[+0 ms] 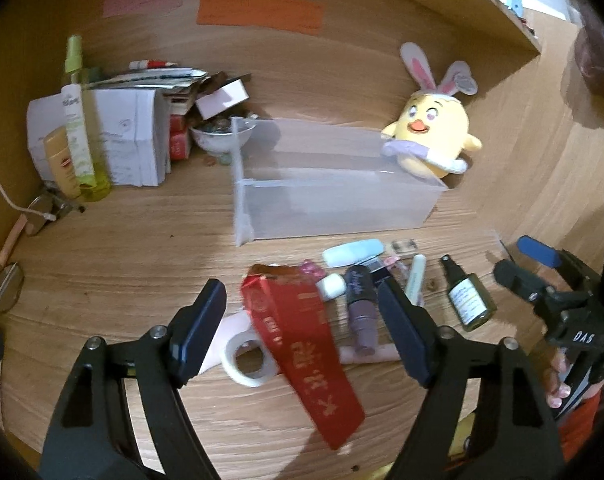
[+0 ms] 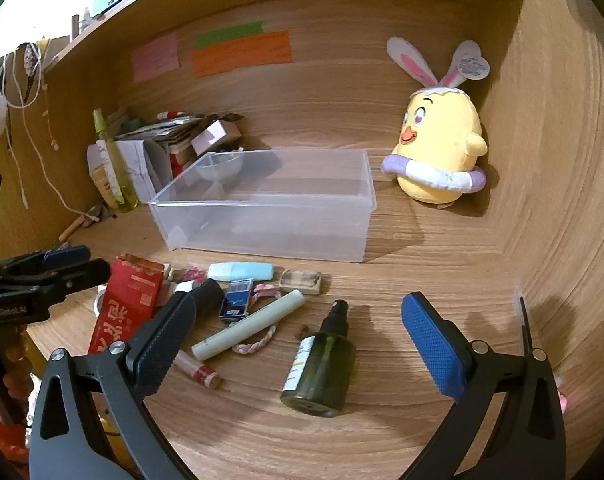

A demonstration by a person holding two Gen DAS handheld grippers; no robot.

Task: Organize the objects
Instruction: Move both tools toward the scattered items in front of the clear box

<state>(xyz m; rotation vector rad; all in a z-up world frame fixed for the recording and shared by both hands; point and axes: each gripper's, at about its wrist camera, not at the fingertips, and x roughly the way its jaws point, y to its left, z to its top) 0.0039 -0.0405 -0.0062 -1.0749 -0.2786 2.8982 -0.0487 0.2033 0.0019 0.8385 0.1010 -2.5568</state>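
My left tongs stand open astride the red packet, pads clear of it; it lies near the desk's front edge, long axis running front to back. My right tongs gape over the green spray bottle, nozzle toward the clear bin.

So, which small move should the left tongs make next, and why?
Probably close the left tongs on the red packet. It lies between their open pads, not yet pressed, and the clear box behind the pile looks empty. The right tongs are open over the green spray bottle.
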